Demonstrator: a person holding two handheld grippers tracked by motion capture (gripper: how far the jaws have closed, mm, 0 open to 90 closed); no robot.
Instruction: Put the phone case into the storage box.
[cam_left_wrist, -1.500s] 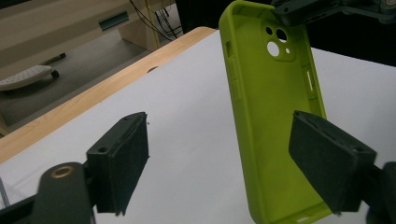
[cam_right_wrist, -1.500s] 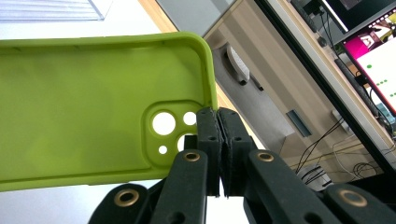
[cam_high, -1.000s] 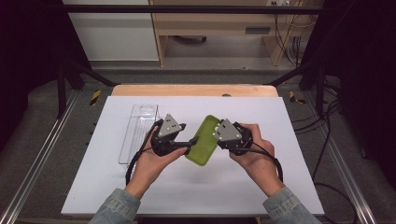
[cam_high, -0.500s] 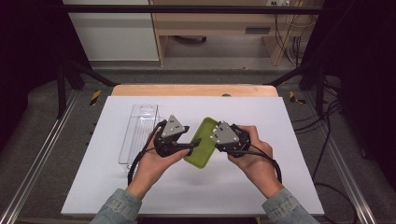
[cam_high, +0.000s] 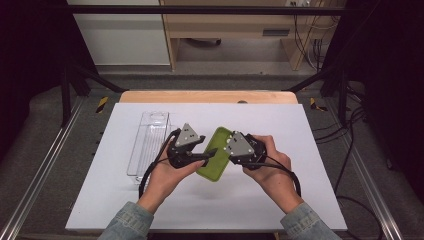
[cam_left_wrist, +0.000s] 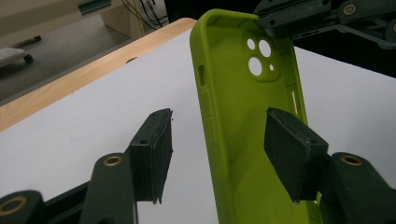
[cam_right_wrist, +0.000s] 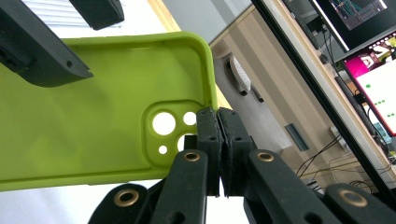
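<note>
Lime-green and rubbery, the phone case (cam_high: 214, 154) hangs just above the white counter (cam_high: 300, 200) between the two hands, its hollow side turned toward the left gripper (cam_high: 200, 158). The right gripper (cam_right_wrist: 218, 140) is clamped on the rim beside the camera cut-out, pads pressed nearly together. The left gripper's jaws have just been closing, with the case's long edge between them, yet neither pad touches it; I'd say it should come in squarely on that side wall so the soft rim doesn't fold. From the left gripper view that gap is plain, and the right gripper view shows the thin bite, while from above I see a clear plastic tray (cam_high: 149, 145) lying beside the left hand.
</note>
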